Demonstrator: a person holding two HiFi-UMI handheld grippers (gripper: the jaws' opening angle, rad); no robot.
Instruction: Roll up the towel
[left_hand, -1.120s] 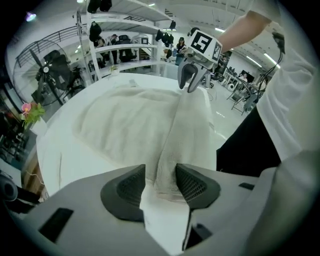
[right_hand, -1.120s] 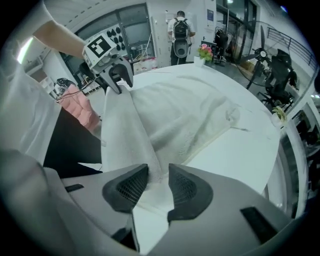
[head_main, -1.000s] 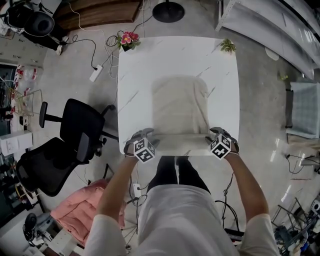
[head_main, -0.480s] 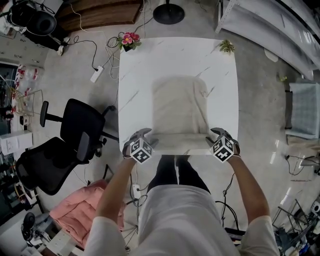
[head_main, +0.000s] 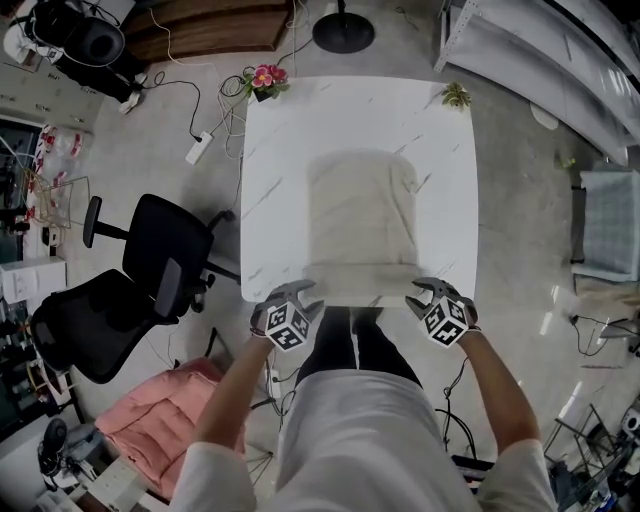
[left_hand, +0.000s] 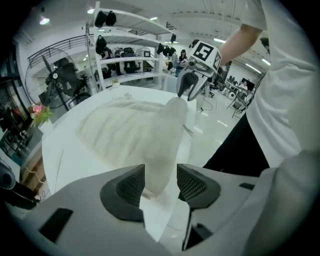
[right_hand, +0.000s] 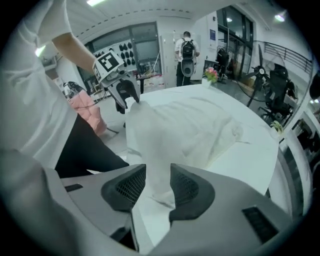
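Table: white, marbled, square, fills the upper centre of the head view. Grey floor all round.

Person: lower centre, light top, dark trousers, both forearms reaching up-frame to the table's near edge.

Towel: pale, lying flat on the middle of the table, running from mid-table down to the near edge. Its near edge is raised off the table and stretched between the two grippers. In both gripper views that edge stands up as a soft ridge.

Chairs: two black office chairs, left of frame, well apart from the table.

Pink cloth: heaped on the floor, lower left.

Left gripper: at the near-left towel corner. Jaws have just been closing. Towel fills the gap between the mesh pads, which pinch it. The picture is smeared here, so contact on the inner pad is likely rather than certain.

Right gripper: at the near-right corner. Jaws likewise just closing, with a fold of towel pinched between both pads.

Flowers: pink, at the table's upper-left corner.

Plant: small, green, at the upper-right corner.
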